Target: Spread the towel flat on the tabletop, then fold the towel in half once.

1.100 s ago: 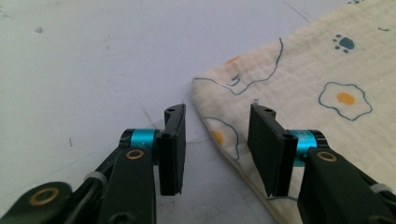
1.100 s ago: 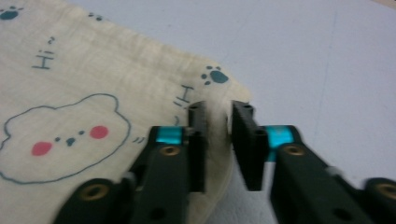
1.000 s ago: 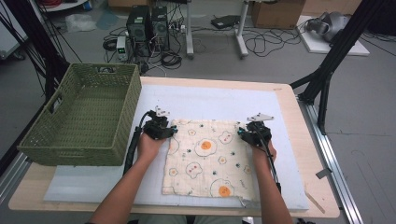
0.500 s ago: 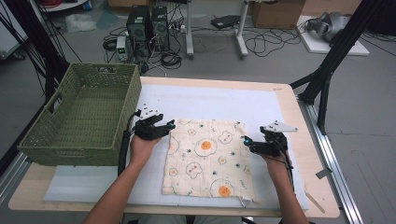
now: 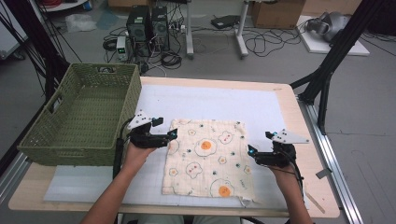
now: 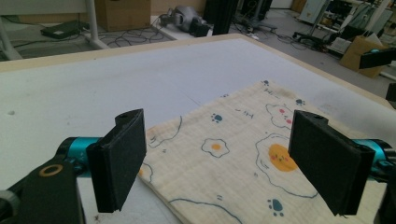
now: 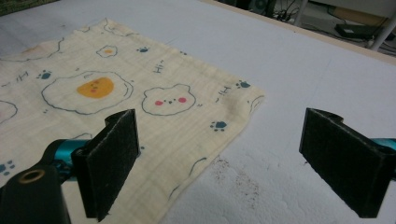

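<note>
A cream cloth [image 5: 208,156] printed with fried eggs and bears lies flat on the white mat in the middle of the table. My left gripper [image 5: 165,128] hovers at the cloth's far left corner. Its jaws have just been opening, and in the left gripper view the left gripper [image 6: 219,140] stands wide above the cloth [image 6: 233,154], the pads touching nothing. My right gripper [image 5: 259,143] is beside the cloth's right edge. Its jaws have also just been opening. In the right gripper view the right gripper [image 7: 219,140] is spread over the cloth's corner [image 7: 116,93] and bare mat.
A green woven basket [image 5: 79,112] stands on the table's left side, close to my left hand. The white mat [image 5: 210,100] covers most of the wooden tabletop [image 5: 313,186]. Computers, cables and black frame legs stand on the floor beyond the table.
Both grippers have opened and drawn off the cloth's far corners. The left moved slightly left; the right moved right and nearer to the person. The cloth stays flat.
</note>
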Demonstrator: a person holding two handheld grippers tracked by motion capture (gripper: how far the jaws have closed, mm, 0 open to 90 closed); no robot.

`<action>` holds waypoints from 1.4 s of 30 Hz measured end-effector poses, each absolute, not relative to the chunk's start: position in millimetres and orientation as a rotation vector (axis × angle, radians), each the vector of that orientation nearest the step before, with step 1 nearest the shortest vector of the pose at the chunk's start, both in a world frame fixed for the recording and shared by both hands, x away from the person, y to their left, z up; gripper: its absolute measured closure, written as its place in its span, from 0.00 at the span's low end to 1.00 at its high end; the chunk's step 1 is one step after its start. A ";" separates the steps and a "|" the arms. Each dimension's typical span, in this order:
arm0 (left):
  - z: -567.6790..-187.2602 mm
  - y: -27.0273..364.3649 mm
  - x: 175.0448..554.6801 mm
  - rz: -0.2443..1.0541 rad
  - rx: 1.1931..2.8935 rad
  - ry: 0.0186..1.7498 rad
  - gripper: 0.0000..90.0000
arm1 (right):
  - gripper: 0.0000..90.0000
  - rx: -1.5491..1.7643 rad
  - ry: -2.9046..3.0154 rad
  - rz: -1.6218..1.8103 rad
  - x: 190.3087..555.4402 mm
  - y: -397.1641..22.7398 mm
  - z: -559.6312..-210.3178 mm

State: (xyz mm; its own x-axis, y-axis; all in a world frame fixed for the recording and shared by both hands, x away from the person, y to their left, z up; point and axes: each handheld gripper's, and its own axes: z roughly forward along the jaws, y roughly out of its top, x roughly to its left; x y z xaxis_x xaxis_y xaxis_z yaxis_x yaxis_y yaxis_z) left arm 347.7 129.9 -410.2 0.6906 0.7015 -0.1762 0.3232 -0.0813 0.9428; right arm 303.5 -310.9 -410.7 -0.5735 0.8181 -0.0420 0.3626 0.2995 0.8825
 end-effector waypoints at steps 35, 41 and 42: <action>-401.8 110.5 386.4 0.434 1.792 0.993 0.27 | 0.13 1.065 2.116 1.253 308.1 -309.6 -412.5; -399.7 105.2 398.5 0.423 1.803 1.005 0.32 | 0.13 1.069 2.129 1.258 310.0 -310.2 -413.8; -399.8 104.5 400.3 0.422 1.806 1.008 0.32 | 0.13 1.064 2.126 1.259 310.7 -310.8 -413.8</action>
